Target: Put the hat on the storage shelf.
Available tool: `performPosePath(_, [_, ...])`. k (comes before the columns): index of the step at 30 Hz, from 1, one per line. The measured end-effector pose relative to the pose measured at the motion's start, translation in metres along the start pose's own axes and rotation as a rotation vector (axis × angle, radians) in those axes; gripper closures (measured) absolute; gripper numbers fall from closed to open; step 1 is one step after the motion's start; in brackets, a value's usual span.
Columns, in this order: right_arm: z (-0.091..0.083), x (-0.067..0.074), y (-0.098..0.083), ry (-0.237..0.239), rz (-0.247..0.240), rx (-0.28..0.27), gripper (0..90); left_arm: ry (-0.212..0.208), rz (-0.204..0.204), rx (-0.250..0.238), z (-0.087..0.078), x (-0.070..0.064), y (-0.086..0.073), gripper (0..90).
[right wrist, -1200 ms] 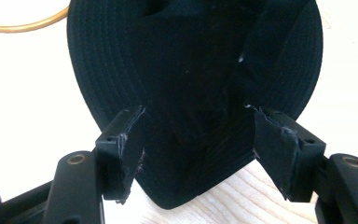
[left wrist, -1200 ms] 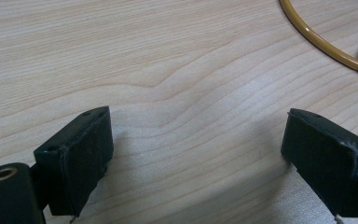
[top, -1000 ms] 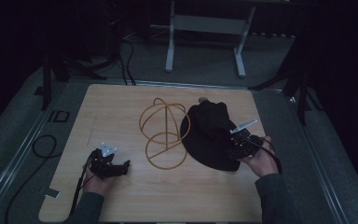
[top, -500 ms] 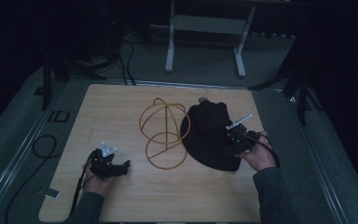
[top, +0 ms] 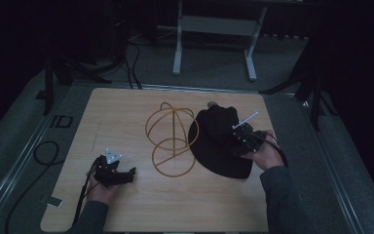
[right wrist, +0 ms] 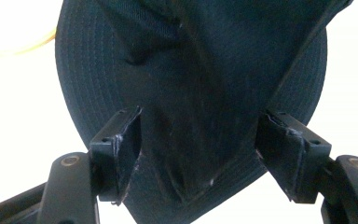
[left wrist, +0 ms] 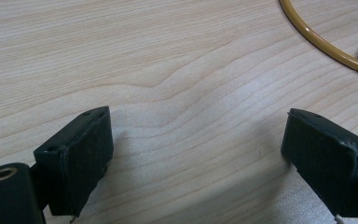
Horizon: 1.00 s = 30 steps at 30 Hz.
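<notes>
so, wooden table point(top: 126, 117) seen from the high view, dark room around it. black hat point(top: 214, 146) lies flat on the right half of the table, wide brim, crown crumpled. just left of it sits a yellow wire frame point(top: 170, 139), round loops, its right edge touching or nearly touching the brim, can't tell which.

right gripper point(top: 237, 141) is held by the right hand point(top: 263, 156) over the hat's right side. in the right gripper view the jaws are spread apart with a raised fold of the hat point(right wrist: 196, 93) between them; fabric sits against the left jaw's inner face, looks just shy of the right one, so not clamped. brim stitching visible, a bit of the yellow frame point(right wrist: 23, 46) at upper left, washed out.

left gripper point(top: 126, 173) low on the table's front left, held by the left hand point(top: 100, 187), grey plate on top, cable trailing back toward the table edge. in the left gripper view its jaws are wide apart over bare wood point(left wrist: 177, 93), nothing between them, and a curve of the wire frame point(left wrist: 326, 42) shows at top right, well apart from the jaws.

metal stand legs point(top: 214, 44) on the floor beyond the table.
</notes>
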State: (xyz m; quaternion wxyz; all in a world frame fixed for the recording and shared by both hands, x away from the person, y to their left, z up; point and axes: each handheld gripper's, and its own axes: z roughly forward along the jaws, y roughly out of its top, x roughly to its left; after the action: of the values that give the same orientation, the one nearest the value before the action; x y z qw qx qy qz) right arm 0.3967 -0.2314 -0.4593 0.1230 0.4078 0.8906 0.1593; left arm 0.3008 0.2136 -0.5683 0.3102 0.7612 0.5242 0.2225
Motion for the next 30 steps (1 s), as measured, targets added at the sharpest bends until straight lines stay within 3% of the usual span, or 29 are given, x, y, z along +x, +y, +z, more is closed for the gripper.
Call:
performPosePath(6, [0.005,-0.002,0.009,0.009,0.014,0.021,30.4,0.000,0.001,0.000,0.000,0.000,0.000,9.4])
performPosePath(11, [0.011,-0.005,0.016,-0.007,0.041,0.049,23.5,0.000,0.000,0.000,0.000,0.000,0.000,9.4])
performPosePath(17, [0.019,-0.006,0.020,0.013,0.049,0.082,25.4,-0.001,0.001,0.000,0.000,0.000,0.000,9.4])
performPosePath(23, [0.024,-0.007,0.020,0.072,0.055,0.118,48.8,-0.001,0.002,0.001,0.000,0.000,0.000,9.4])
performPosePath(27, [0.022,-0.009,0.019,0.097,0.064,0.110,71.4,-0.001,0.002,0.001,0.000,0.000,0.000,9.4])
performPosePath(30, [0.020,-0.011,0.018,0.106,0.066,0.096,78.8,-0.001,0.001,0.001,0.000,0.000,0.000,9.4])
